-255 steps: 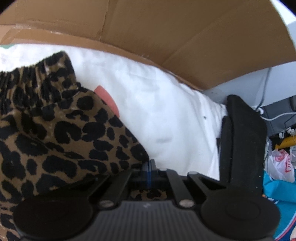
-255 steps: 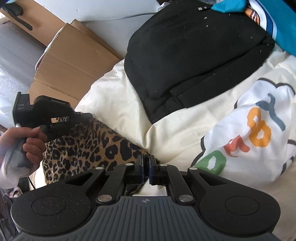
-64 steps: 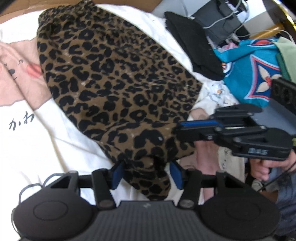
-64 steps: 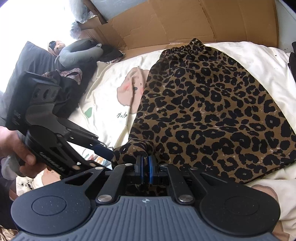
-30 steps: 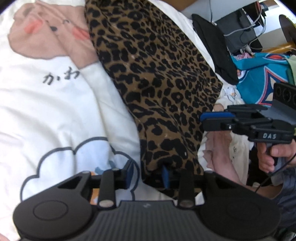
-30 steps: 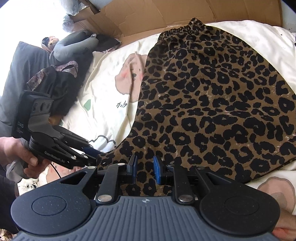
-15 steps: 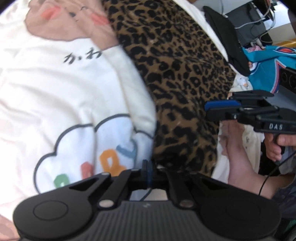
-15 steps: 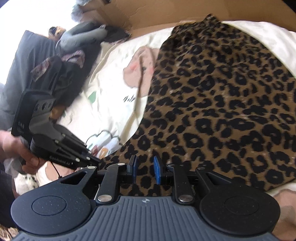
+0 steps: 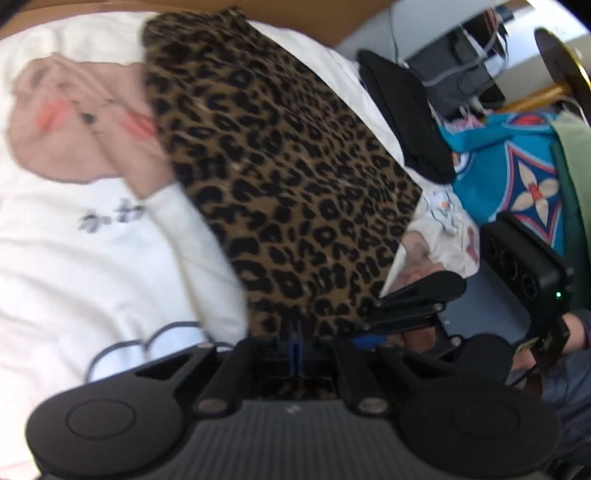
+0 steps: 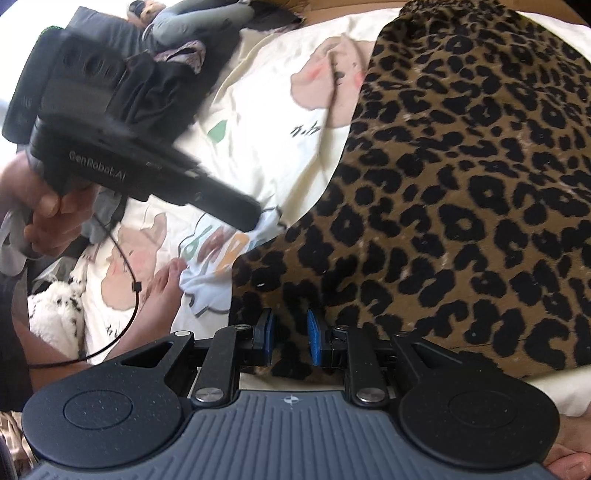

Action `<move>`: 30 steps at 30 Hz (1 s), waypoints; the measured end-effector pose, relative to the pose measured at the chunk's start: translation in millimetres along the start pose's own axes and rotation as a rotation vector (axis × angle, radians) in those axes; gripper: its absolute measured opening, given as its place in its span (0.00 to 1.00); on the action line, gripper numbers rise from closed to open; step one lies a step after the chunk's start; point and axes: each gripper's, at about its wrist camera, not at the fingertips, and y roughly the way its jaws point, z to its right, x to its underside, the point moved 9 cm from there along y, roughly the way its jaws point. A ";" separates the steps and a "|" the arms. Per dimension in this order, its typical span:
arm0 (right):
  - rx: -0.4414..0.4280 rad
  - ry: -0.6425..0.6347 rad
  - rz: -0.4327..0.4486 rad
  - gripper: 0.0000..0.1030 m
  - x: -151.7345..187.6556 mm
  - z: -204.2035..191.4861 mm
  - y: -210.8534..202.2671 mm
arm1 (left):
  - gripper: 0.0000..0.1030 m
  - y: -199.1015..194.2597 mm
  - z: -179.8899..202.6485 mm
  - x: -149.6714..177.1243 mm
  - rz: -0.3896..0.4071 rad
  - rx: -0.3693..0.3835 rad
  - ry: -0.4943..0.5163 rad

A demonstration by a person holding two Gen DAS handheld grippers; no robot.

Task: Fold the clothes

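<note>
Left wrist view: left gripper [image 9: 296, 341] clenched on the near hem of the skirt [image 9: 291, 177]; right gripper [image 10: 289, 341] parted over the same hem.

Nearest in the left wrist view, the blue pads meet with leopard cloth pinched between them, and the skirt runs away up the frame across a white cover [image 9: 74, 258] printed with a pink bear and a cloud. Just right of the hem sits the other gripper, held by a hand [image 9: 576, 332]. Beyond it lie a black garment [image 9: 402, 122] and teal cloth [image 9: 517, 166]. From the right wrist, the pads [image 10: 266, 338] stand apart with the skirt edge between them, not pressed. Farther left, a hand [image 10: 40, 214] holds the left gripper, its tip at the skirt's corner. Cardboard [image 9: 332, 18] lines the far edge.
</note>
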 end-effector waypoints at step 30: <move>0.383 0.328 0.283 0.22 -9.5 153.7 -120.7 | 0.26 1.4 -0.4 28.3 -0.087 -0.045 0.027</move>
